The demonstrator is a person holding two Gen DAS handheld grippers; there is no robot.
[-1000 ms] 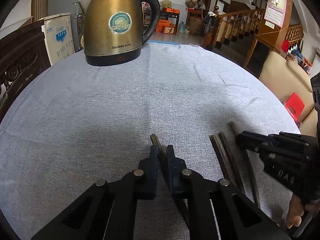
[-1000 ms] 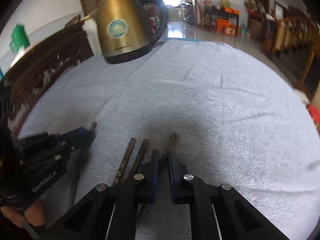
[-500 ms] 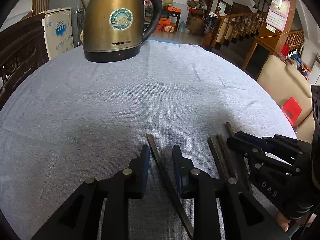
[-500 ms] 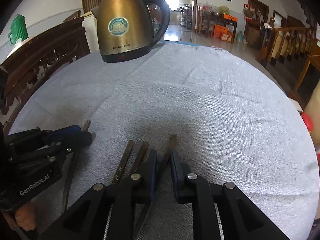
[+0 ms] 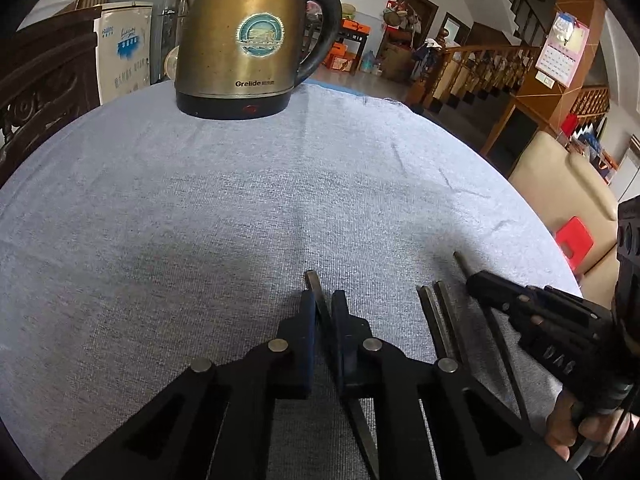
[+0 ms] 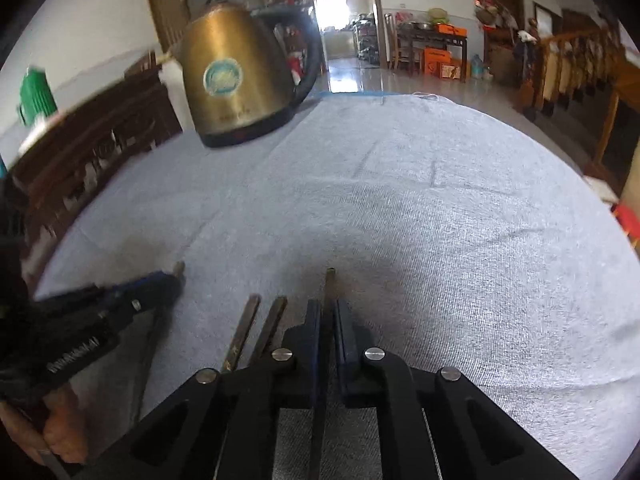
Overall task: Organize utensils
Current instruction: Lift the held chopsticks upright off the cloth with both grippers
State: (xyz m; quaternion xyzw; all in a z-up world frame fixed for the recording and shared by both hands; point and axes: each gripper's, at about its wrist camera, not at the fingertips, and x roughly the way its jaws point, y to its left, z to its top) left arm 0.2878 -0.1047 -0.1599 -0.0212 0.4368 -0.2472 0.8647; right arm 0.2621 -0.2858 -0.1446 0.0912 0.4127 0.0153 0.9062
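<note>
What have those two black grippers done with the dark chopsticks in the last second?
Both let go briefly and then gripped again. The left gripper opened around its dark chopstick, then its jaws closed on it again. The right gripper did the same with its own chopstick. The two loose chopsticks between them, the brass-coloured kettle and the grey tablecloth stayed put.

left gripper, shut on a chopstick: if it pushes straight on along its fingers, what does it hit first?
Most likely the grey tablecloth just past the left gripper, since it points down at the table. The kettle stands far beyond; depth is unclear.
</note>
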